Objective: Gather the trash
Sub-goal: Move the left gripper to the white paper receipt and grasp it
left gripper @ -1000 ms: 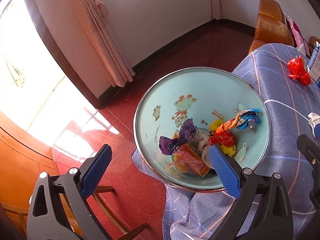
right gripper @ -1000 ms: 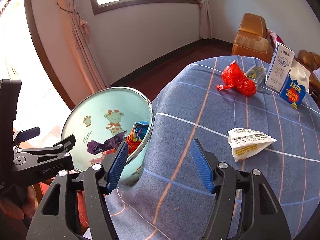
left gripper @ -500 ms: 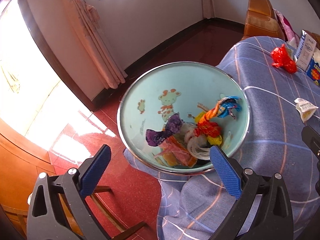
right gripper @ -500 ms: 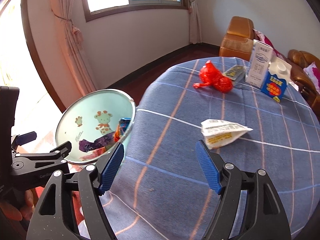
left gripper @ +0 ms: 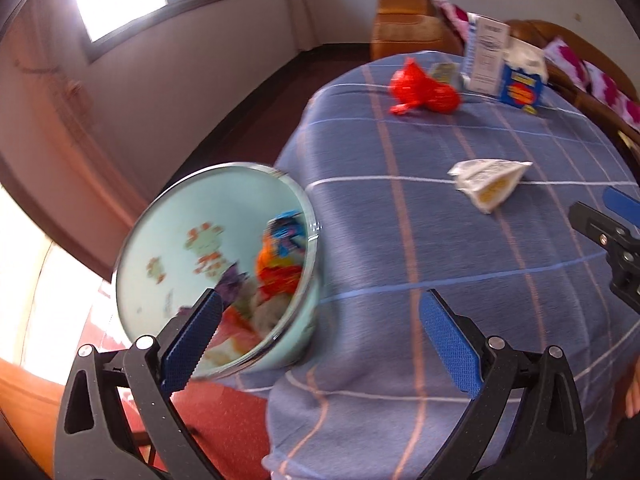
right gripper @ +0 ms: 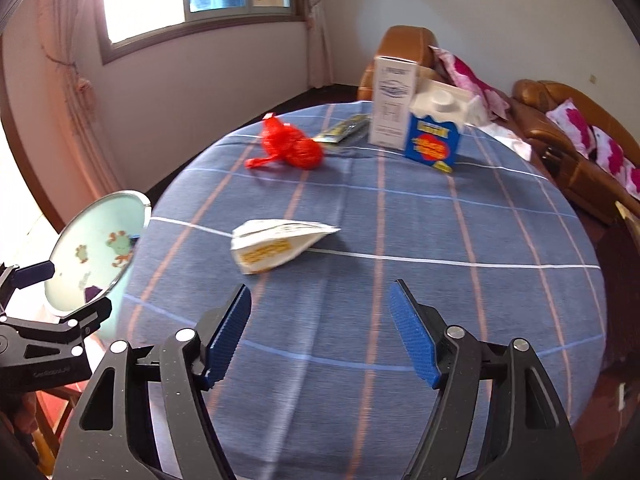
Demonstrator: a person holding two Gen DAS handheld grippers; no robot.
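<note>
A pale green bin (left gripper: pixel 168 248) with cartoon prints stands at the table's left edge, also in the right wrist view (right gripper: pixel 86 248). It holds several crumpled coloured wrappers (left gripper: pixel 276 264). On the blue checked tablecloth lie a white and yellow wrapper (left gripper: pixel 488 184) (right gripper: pixel 276 244), a red plastic bag (left gripper: pixel 424 90) (right gripper: pixel 290 146) and a flat foil packet (right gripper: pixel 344 130). My left gripper (left gripper: pixel 320 336) is open and empty beside the bin. My right gripper (right gripper: pixel 320 320) is open and empty, just short of the white wrapper.
A white carton (right gripper: pixel 394 100) and a blue carton (right gripper: pixel 434 136) stand at the table's far side. Brown sofas with pink cushions (right gripper: pixel 568 132) lie beyond. The floor (left gripper: pixel 224 432) is red. The table edge (left gripper: pixel 280 400) drops off by the bin.
Both grippers have swung right, away from the bin and over the table. The white wrapper now sits nearer the right gripper. Both stay open.
</note>
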